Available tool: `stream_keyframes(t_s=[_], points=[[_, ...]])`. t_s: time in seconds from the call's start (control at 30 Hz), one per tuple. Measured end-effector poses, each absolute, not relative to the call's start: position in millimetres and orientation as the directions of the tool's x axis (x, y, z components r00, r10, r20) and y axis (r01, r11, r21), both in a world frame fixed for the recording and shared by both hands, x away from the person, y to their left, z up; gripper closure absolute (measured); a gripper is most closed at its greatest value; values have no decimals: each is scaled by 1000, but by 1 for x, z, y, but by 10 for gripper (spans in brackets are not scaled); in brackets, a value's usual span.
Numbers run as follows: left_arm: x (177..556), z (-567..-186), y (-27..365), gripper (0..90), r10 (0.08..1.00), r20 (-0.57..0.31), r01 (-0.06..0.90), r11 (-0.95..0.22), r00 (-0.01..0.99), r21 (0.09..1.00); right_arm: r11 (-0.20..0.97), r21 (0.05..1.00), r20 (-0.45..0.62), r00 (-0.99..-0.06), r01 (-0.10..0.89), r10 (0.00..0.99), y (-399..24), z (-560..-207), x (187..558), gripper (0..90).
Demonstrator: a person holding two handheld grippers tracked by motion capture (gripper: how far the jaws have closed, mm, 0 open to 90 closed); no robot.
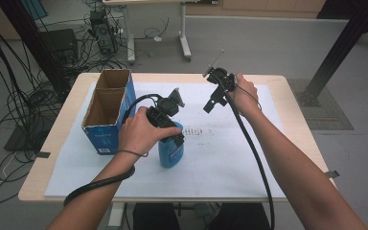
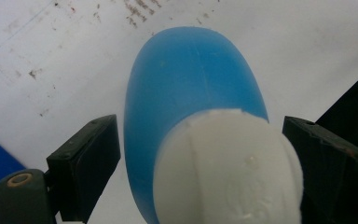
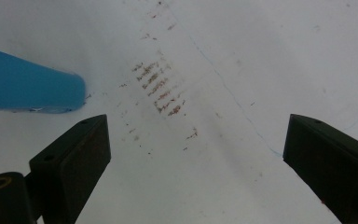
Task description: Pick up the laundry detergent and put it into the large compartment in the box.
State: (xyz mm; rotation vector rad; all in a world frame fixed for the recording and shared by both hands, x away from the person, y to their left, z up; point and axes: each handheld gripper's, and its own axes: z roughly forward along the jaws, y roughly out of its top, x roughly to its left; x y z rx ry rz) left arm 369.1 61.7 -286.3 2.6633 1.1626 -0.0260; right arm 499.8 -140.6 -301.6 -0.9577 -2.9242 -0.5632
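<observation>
Left gripper (image 1: pixel 172 136) straddles the white cap (image 2: pixel 228 168) of the one blue bottle (image 1: pixel 170 152), upright on the white sheet (image 1: pixel 230 163) just beside the single two-compartment carton (image 1: pixel 106 111); its jaws are apart, one pad by the cap, the other clear. Best to centre on the cap and squeeze evenly before lifting. Right gripper (image 1: pixel 214 98) hangs open and empty over the sheet.
</observation>
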Motion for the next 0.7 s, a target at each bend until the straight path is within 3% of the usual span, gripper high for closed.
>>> stream_keyframes(t_s=[0.7], points=[[368, -286, 62, 250, 731, -97, 733, -650, 676, 200, 748, 336, 124, -814, 573, 568, -140, -302, 499, 72]])
